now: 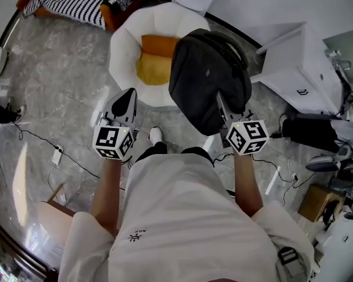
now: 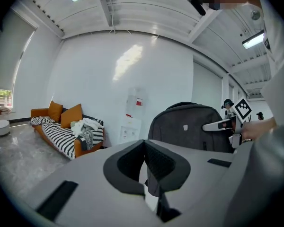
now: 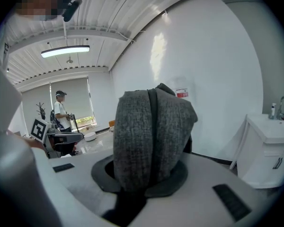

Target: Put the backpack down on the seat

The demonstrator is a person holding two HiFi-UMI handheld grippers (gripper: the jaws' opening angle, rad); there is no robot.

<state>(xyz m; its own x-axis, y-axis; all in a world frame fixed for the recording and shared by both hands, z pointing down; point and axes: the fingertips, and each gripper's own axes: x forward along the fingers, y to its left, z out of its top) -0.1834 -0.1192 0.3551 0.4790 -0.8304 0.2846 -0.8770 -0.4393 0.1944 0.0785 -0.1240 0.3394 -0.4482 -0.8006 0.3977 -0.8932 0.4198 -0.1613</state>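
Hanging from the right gripper (image 1: 222,106), the dark grey backpack (image 1: 206,75) fills the upper middle of the head view. It overlaps the right edge of a round white armchair (image 1: 125,43). In the right gripper view the jaws are clenched on a thick fold of grey knitted fabric of the backpack, with a dark strap running down the middle of this fold. An orange cushion (image 1: 156,60) lies on the seat of the armchair, to the left of the backpack and uncovered. I cannot tell if the bottom of the backpack touches the chair.

The left gripper (image 1: 128,94) is at the lower left of the armchair, apart from the backpack. Its jaws are pressed together at the tips and hold nothing. In its own view the backpack is at the right of centre, in front of a white wall.

An orange sofa with a striped cover (image 1: 82,2) is at the upper left, and a white cabinet (image 1: 300,63) is at the right, on the grey marble floor (image 1: 59,81).
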